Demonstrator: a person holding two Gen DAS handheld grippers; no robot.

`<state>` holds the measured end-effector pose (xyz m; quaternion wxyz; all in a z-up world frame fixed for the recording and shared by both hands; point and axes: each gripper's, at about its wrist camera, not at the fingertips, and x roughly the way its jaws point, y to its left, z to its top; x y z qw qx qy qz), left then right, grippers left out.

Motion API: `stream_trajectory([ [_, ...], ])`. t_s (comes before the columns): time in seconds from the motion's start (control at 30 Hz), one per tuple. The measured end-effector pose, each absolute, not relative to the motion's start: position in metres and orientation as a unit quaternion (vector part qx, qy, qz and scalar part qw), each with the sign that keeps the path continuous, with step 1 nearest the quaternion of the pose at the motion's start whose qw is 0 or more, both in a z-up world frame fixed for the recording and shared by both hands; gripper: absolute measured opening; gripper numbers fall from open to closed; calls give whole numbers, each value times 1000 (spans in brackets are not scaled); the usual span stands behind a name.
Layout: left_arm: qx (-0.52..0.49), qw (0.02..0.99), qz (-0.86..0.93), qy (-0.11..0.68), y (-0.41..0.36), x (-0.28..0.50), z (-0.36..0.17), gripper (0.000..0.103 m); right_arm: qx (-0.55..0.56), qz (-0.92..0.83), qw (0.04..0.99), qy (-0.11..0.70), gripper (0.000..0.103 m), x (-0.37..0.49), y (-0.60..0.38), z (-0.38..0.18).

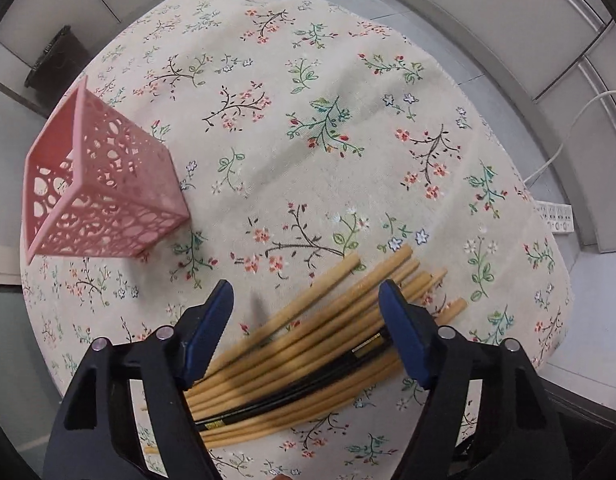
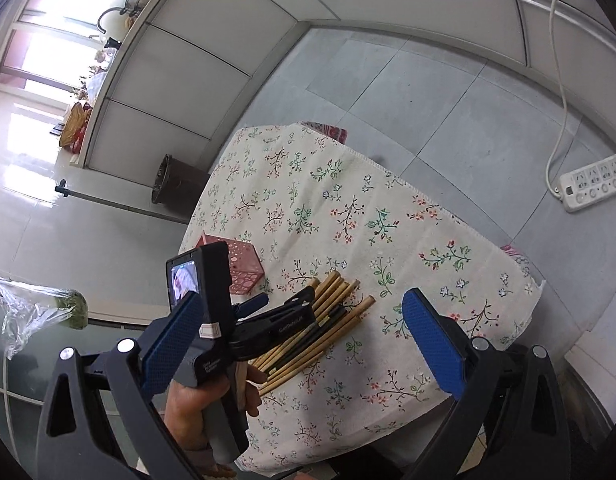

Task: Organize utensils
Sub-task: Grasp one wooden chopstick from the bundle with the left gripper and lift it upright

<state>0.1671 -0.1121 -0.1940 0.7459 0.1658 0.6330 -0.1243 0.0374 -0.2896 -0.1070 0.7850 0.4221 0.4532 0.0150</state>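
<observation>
The left claw (image 1: 306,316) points straight down with its jaws spread astride the chopsticks (image 1: 308,344) at the lower centre of its view, pads not yet pressing. The sticks look light, stiff and smooth, likely to fan or slide, so a mid-bundle grip seems best. The right claw (image 2: 308,340) hangs spread and empty. The pink holder (image 1: 104,184) lies tipped at the desk (image 1: 347,80) left edge.
</observation>
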Motion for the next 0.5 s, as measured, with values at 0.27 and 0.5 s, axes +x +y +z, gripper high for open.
stream_trajectory([
  [0.27,183,727,-126,650,-107,184,-205,43,422,11,774,472,97,41,-291,-117],
  [0.5,218,720,-146,643,-125,182,-217,38,414,-25,771,483,97,41,-292,-126],
])
